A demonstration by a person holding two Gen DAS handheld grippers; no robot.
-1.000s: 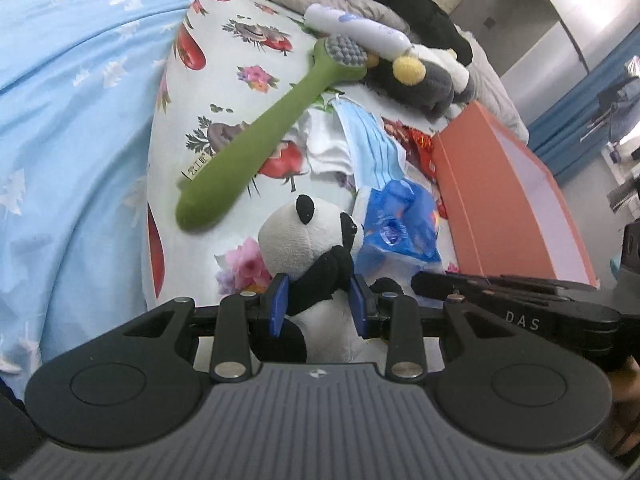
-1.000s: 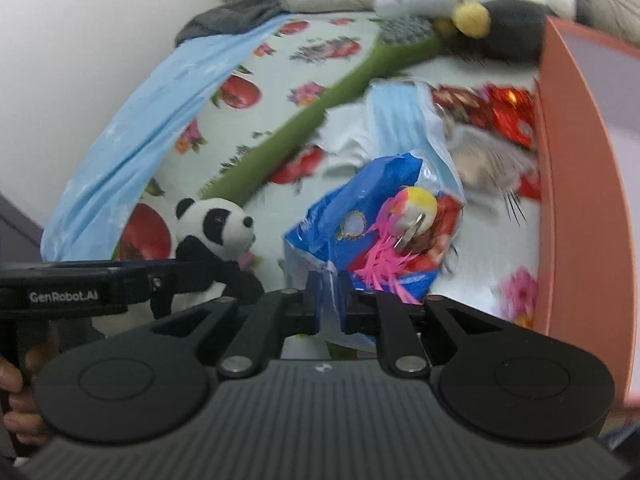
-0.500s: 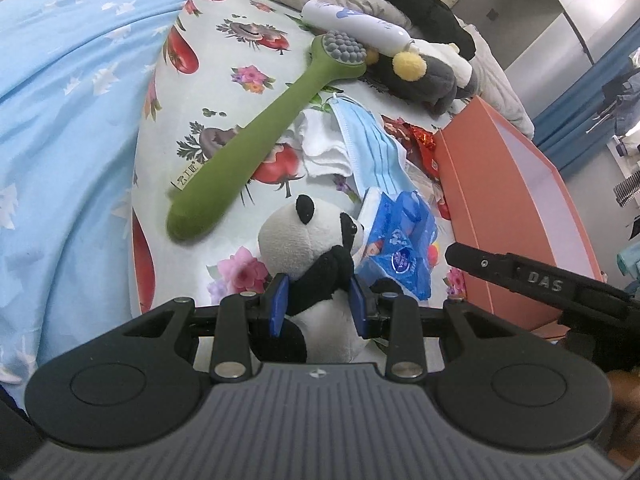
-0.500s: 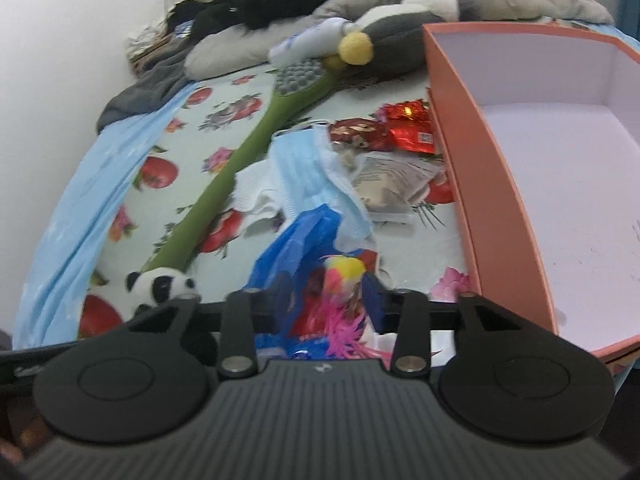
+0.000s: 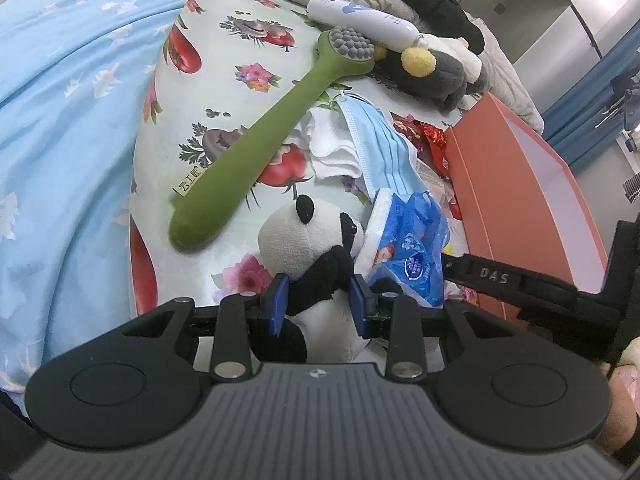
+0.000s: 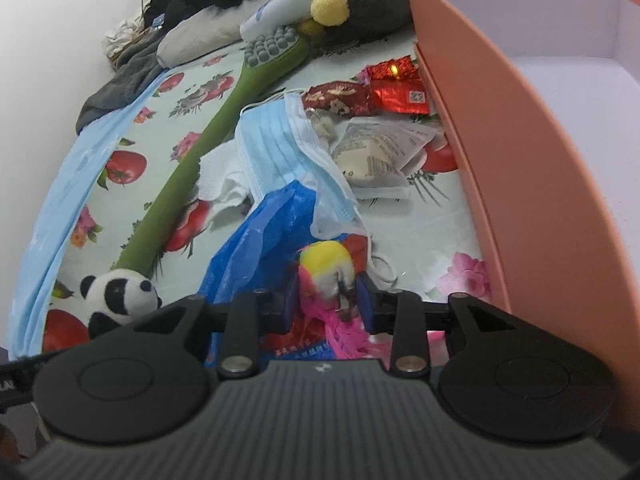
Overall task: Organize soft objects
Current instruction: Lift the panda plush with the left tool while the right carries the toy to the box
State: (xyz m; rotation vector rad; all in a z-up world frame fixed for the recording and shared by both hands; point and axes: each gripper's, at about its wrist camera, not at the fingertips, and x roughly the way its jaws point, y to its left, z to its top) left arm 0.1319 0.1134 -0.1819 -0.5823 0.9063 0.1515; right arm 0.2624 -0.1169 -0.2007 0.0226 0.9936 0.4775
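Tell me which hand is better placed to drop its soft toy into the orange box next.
Right, probably. The right gripper has the pink-and-yellow plush toy between its fingers, right beside the orange box. The left gripper grips the panda farther off, with the blue packet lying between.

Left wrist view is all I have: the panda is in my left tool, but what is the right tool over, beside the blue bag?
Observer: The right tool straddles a fluffy yellow-and-pink toy lying on the blue bag; I can't tell whether it is clamped.
Operator: Anything inside the orange box?
Observer: The part of the orange box floor that shows is bare white.
Operator: What lies between mask and box?
Observer: A printed paper sachet, beside the face mask.
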